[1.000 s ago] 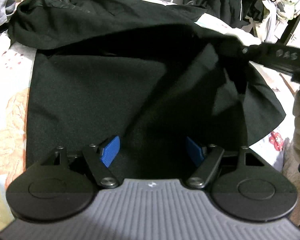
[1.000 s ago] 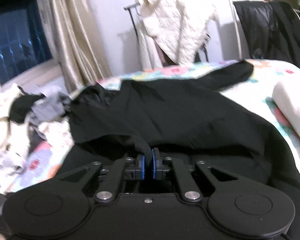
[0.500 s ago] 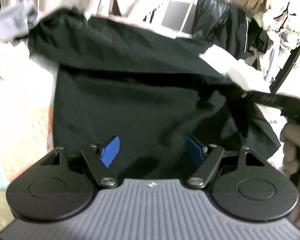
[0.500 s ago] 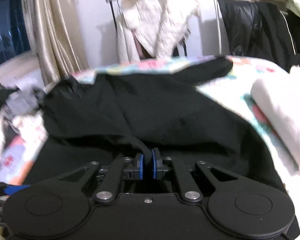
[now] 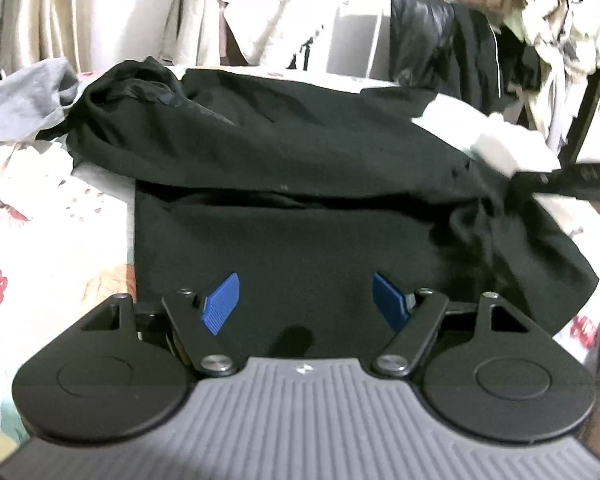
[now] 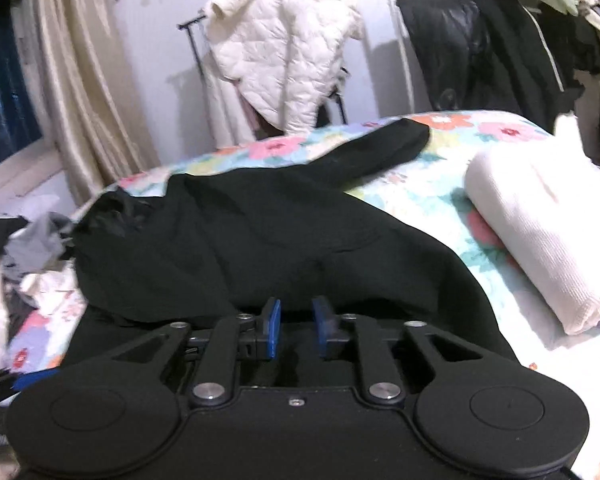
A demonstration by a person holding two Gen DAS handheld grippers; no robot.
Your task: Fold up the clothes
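With both our R gripper [image 6: 296, 330] and L gripper [image 5: 305, 300] parted & empty over the black garment [image 6: 260, 240], its 1 loose fold may slump open.

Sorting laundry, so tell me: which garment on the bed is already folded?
The cream knit, a neat folded bundle at the bed's right side. The black garment lies spread out and rumpled.

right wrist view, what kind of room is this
Most likely a bedroom: a bed with a floral sheet, a white padded jacket on a clothes rack, and curtains by a window.
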